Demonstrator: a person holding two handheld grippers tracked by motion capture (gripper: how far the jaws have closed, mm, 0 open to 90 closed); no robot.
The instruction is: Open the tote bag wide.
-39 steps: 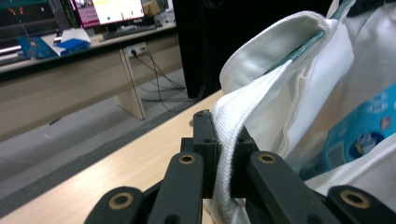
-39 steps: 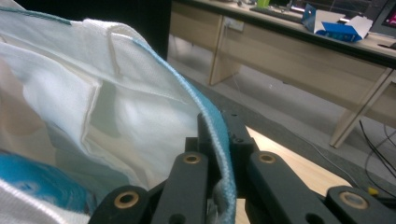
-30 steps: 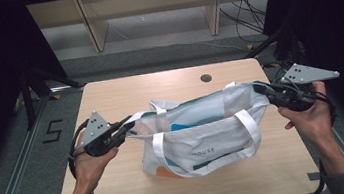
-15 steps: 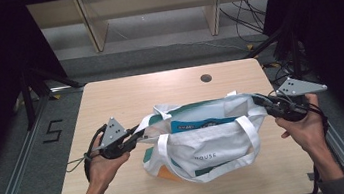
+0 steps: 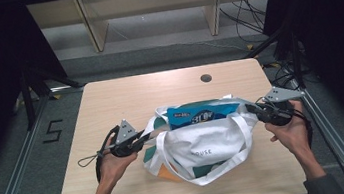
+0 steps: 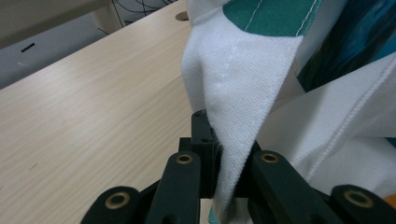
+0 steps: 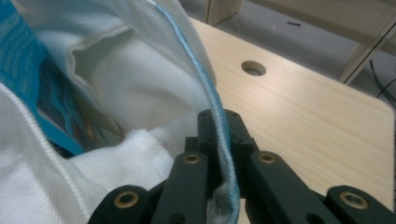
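A white tote bag (image 5: 201,146) with green patches lies on the middle of the wooden worktop (image 5: 124,95), its mouth held open. The left gripper (image 5: 141,140) pinches the bag's left rim between its jaws, and the right gripper (image 5: 252,109) pinches the right rim. Inside the bag sits a blue package (image 5: 201,114), partly showing above the opening. A round hole (image 5: 206,78) is near the worktop's far edge.
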